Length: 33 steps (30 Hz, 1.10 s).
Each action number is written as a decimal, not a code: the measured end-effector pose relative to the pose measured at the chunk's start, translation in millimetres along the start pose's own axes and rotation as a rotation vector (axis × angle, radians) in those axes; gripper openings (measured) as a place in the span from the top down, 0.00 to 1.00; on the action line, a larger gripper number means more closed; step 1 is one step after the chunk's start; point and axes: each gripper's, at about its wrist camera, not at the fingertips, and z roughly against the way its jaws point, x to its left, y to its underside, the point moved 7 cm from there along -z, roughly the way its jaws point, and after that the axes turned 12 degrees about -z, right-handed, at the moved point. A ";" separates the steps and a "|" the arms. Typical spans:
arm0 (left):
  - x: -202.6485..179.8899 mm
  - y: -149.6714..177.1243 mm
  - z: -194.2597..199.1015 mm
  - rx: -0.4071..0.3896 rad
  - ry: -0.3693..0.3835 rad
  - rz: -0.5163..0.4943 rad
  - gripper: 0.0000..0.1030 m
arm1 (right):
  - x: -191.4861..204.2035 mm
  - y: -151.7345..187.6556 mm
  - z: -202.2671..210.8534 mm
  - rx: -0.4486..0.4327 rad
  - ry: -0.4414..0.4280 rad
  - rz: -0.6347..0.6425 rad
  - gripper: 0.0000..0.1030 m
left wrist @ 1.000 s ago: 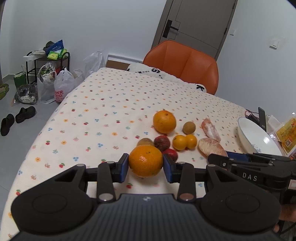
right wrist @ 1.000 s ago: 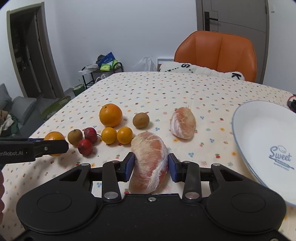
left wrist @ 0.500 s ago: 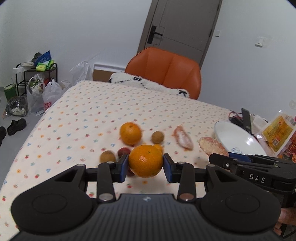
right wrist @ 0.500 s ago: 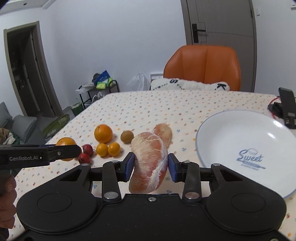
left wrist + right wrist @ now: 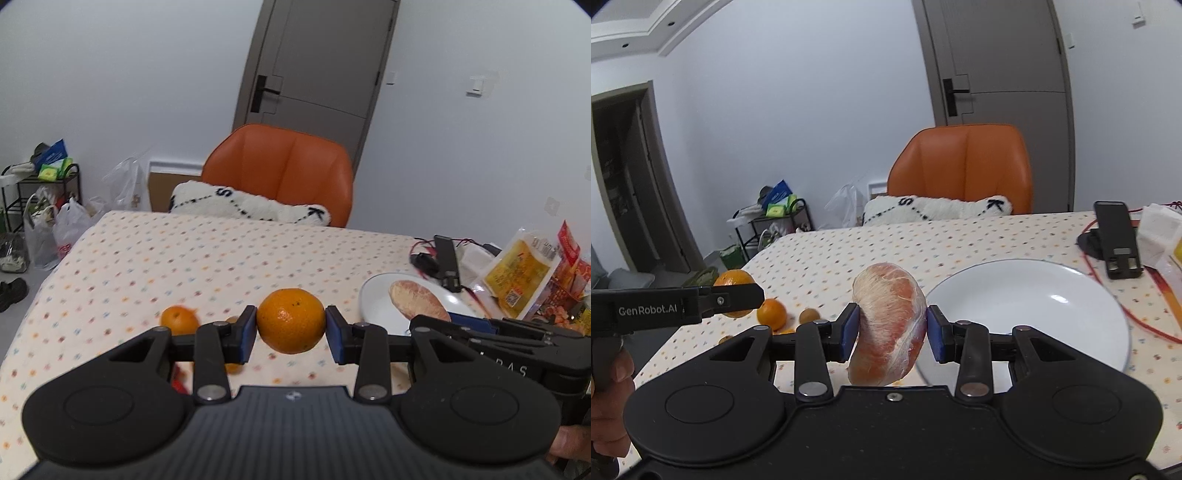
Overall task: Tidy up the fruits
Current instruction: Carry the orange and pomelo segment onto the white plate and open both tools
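An orange [image 5: 290, 320] is pinched between the pads of the left gripper [image 5: 290, 330] and is held clear above the table [image 5: 184, 258]; a pomelo segment [image 5: 888, 325] is clamped in the right gripper [image 5: 891, 334] and is held beside the near-left rim of the plate [image 5: 1052, 295]. Both are judged to be on their way to the plate, whose visible surface is bare in the right view. The step would be done well if the segment were carried over the rim, lowered until it rests on the dish, and only then released; being soft and long, it should not be squeezed harder. The orange is round and is likely to roll, so it would best be set toward the middle. Open cloth lies to the left and ahead. Care is needed at the far right edge, where a black stand [image 5: 1115, 240], a red cable [image 5: 1137, 317] and packets [image 5: 524, 273] crowd the plate. A second orange [image 5: 771, 314] and other small fruits remain on the cloth to the left.
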 end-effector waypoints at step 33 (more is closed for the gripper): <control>-85.7 -22.3 -96.7 0.132 0.174 -0.037 0.63 | -113.0 -22.4 -14.2 0.014 0.181 -0.138 0.64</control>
